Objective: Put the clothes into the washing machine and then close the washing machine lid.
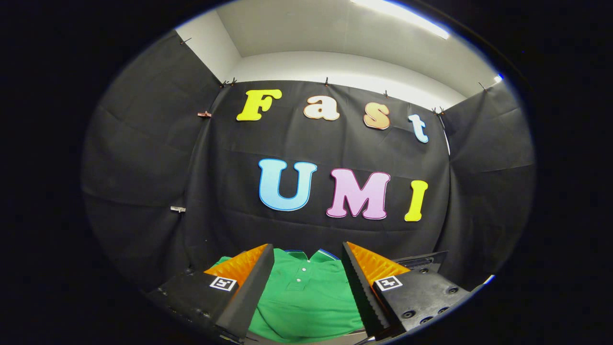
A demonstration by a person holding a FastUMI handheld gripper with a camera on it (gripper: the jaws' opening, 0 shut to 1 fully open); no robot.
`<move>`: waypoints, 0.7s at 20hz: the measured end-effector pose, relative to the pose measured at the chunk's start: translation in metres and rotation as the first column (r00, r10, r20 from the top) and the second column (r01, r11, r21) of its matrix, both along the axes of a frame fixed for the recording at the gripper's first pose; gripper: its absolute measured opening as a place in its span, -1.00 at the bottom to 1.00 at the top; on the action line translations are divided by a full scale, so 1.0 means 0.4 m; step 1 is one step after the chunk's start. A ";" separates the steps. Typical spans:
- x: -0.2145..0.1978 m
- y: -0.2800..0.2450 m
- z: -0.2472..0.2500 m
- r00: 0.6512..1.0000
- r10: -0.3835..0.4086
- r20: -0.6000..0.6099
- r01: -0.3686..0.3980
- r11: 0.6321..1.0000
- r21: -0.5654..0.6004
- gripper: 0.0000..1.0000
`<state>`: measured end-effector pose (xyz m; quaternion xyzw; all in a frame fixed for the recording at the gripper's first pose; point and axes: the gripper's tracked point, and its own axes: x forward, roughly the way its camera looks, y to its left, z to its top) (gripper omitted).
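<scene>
Gripper (306, 268) fingers spread wide, clamped on nothing. Green polo shirt (306, 297) lies flat between and just below them, dead ahead; collar at the far end, button placket running straight away from the fingers. Judgement: a straight descent meets the chest fabric. Washing machine not located.

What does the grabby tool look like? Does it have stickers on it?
The tool has two wedge-shaped fingers with ridged, ribbed faces, standing apart with a green polo shirt showing between them. Each finger sits on a dark blocky base with screw holes, and each base carries a small square black-and-white marker.
</scene>
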<state>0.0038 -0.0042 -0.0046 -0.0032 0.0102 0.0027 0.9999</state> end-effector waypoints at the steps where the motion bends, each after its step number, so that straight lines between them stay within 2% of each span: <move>1: 0.001 0.004 -0.003 1.000 0.008 -0.005 -0.008 1.000 -0.001 0.78; 5: 0.013 0.014 -0.008 0.999 0.021 -0.041 -0.021 1.000 0.006 0.78; 9: 0.048 0.018 -0.047 0.991 0.029 -0.130 -0.029 1.000 0.002 0.78; 12: 0.094 0.012 -0.082 0.976 0.027 -0.217 -0.027 1.000 0.004 0.78; 14: 0.128 0.017 -0.123 0.954 0.044 -0.297 -0.042 0.999 0.013 0.78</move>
